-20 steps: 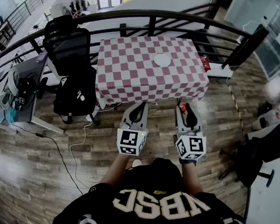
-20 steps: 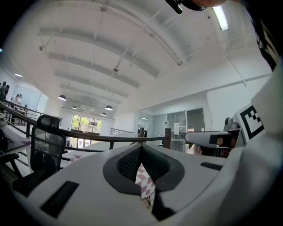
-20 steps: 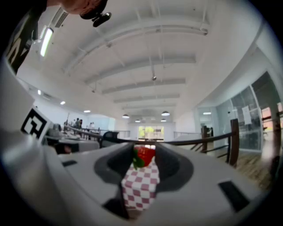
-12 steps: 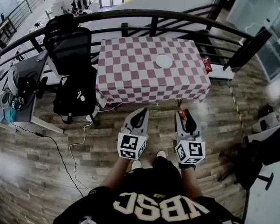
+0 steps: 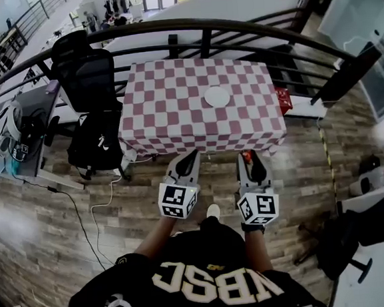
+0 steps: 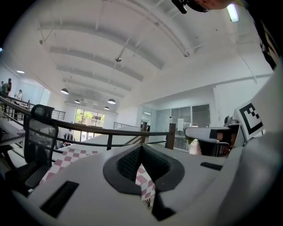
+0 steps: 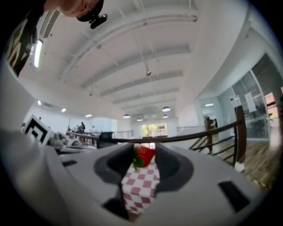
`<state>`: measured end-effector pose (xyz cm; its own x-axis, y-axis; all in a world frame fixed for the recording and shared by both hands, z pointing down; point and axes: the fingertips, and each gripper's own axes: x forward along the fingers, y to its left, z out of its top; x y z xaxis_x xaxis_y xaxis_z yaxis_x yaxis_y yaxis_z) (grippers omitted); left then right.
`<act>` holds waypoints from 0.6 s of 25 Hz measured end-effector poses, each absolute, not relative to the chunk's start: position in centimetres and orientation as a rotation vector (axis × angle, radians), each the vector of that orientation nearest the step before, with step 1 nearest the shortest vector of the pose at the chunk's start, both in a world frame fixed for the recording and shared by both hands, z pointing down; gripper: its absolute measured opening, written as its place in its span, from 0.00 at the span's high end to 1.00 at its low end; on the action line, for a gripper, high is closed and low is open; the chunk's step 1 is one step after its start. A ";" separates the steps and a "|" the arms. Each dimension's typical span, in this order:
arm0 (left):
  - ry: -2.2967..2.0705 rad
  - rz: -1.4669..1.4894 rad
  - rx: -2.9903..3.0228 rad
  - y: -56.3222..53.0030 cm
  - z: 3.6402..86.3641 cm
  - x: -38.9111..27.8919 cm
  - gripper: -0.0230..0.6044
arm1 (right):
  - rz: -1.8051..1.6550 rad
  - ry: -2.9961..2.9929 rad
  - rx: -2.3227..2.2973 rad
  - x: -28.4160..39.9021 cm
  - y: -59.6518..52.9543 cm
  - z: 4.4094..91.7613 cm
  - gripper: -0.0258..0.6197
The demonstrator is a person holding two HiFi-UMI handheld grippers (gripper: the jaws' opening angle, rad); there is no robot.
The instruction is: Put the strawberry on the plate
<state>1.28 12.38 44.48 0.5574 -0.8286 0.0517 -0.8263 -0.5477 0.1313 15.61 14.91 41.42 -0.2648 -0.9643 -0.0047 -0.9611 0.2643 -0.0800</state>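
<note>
A white plate [image 5: 217, 96] lies on the table [image 5: 175, 117], which wears a red and white checked cloth, ahead of me. The strawberry [image 5: 247, 156] is red with green leaves. My right gripper [image 5: 248, 158] is shut on it at the jaw tips, short of the table's near edge. In the right gripper view the strawberry [image 7: 145, 154] sits pinched between the dark pads of the right gripper [image 7: 143, 157], with the cloth behind. My left gripper [image 5: 191, 155] is held beside it, its tips touching and nothing between them; the left gripper [image 6: 141, 148] frames a sliver of cloth.
A curved black railing [image 5: 234, 24] runs behind the table. A black office chair [image 5: 86, 75] stands at the table's left, with a cluttered desk [image 5: 13, 135] further left. Cables [image 5: 84, 216] trail over the wooden floor. Another dark chair [image 5: 359, 228] stands at the right.
The table and plate have shifted left and slightly nearer in the head view as the person walks up. Both grippers keep their pose, the strawberry still held.
</note>
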 end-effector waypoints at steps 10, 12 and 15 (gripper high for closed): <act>-1.573 0.014 2.635 4.5 43.5 8.4 0.94 | -0.011 2.592 -1.750 23.6 5.0 41.2 0.71; -1.606 0.073 2.618 3.5 44.0 8.5 0.94 | -0.045 2.602 -1.734 23.6 3.5 41.8 0.71; -1.595 0.121 2.595 2.1 44.9 8.0 0.94 | -0.080 2.653 -1.705 22.5 1.9 42.9 0.71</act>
